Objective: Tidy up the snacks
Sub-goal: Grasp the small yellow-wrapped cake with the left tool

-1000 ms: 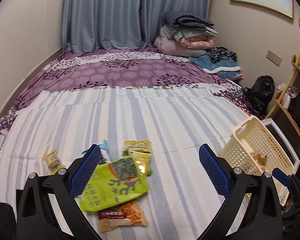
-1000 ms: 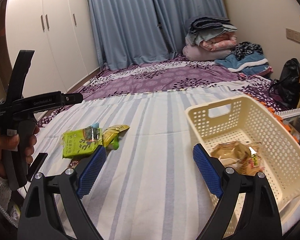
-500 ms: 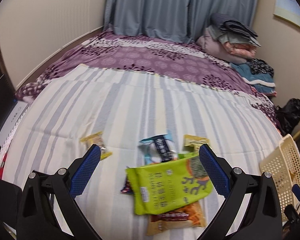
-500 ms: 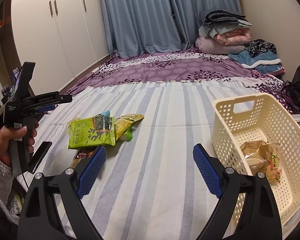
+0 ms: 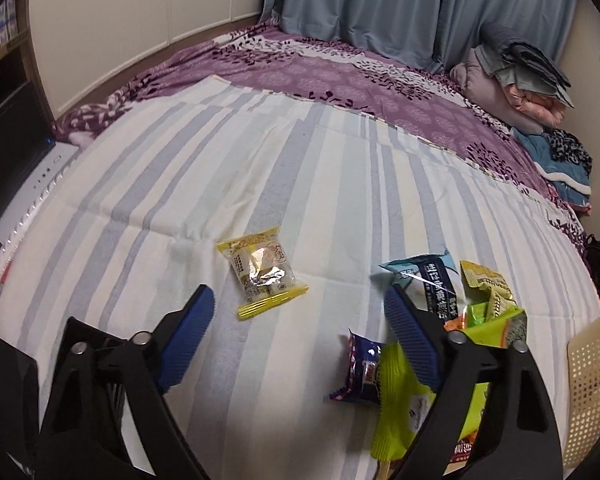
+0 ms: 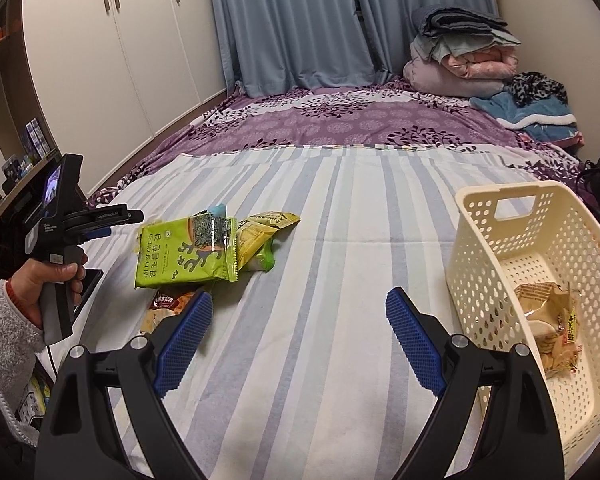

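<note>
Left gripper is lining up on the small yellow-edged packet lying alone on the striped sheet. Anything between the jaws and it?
Nothing visible: the left gripper, jaws just closing partway, has only bare striped sheet before the yellow-edged packet. The snack pile sits off to its right.

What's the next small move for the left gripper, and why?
Probably lower the left gripper a bit onto the yellow packet and close. Its jaws have just been closing but the pads touch nothing yet. The packet lies alone on the sheet, just ahead of the fingertips, apart from the pile around the green bag. The basket already holds one snack.
</note>
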`<action>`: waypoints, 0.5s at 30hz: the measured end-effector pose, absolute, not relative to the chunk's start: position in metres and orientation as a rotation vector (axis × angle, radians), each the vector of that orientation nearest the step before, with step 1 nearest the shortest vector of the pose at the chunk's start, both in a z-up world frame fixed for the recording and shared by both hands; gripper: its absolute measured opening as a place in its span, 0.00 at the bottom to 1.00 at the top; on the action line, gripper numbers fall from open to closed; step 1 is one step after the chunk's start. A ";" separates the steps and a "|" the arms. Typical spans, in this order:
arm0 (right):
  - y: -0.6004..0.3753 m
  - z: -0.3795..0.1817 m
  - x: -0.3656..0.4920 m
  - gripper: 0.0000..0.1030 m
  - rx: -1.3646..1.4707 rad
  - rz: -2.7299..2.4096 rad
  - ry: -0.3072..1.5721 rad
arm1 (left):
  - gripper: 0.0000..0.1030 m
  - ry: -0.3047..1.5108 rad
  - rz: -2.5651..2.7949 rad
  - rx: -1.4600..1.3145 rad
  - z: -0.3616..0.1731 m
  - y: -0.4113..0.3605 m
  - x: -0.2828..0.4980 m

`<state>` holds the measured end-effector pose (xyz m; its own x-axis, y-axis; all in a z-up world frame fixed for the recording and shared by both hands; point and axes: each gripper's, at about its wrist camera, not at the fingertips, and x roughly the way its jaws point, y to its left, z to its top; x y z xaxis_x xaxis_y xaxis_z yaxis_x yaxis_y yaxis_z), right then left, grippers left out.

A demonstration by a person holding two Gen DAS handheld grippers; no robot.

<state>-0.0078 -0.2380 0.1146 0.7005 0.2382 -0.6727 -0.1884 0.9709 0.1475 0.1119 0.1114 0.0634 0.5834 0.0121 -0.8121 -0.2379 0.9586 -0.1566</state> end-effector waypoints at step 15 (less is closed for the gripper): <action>-0.217 0.105 0.017 0.85 0.035 0.269 0.807 | 0.67 1.004 0.233 -0.291 0.015 0.139 0.152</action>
